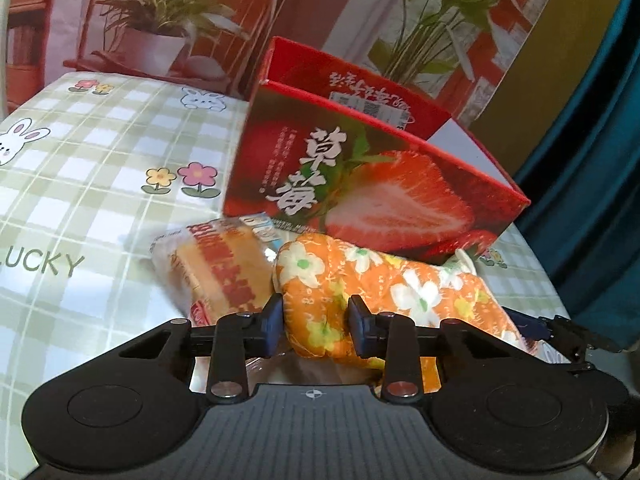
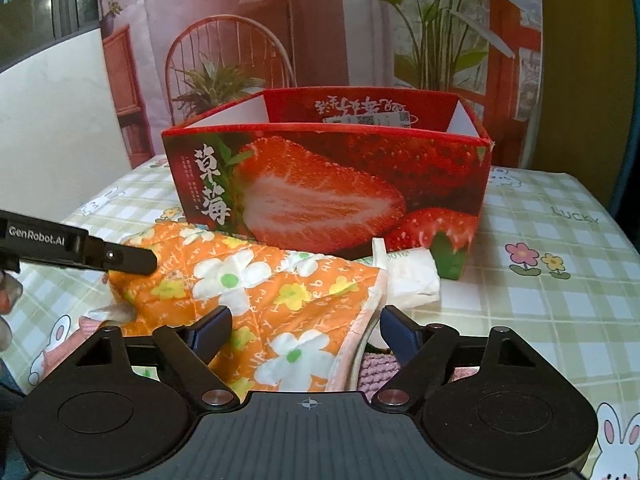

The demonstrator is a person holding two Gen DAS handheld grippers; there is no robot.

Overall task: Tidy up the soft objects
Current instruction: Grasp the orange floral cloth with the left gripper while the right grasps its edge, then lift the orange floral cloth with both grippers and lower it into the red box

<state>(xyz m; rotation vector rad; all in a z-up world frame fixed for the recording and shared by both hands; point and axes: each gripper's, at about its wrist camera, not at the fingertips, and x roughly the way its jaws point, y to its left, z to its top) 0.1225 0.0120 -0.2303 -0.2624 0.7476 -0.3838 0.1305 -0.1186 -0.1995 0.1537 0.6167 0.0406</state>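
Observation:
An orange oven mitt with white flowers lies in front of the open red strawberry box. My left gripper is shut on the mitt's thumb end. In the right wrist view the mitt spreads across the foreground, and my right gripper is open with its fingers on either side of the mitt's cuff end. The left gripper's arm reaches in from the left onto the mitt. The box stands just behind.
A wrapped cake slice lies left of the mitt. A white tissue pack lies by the box's right front corner. A pink knitted thing shows under the mitt. A checked tablecloth covers the table. A printed backdrop stands behind.

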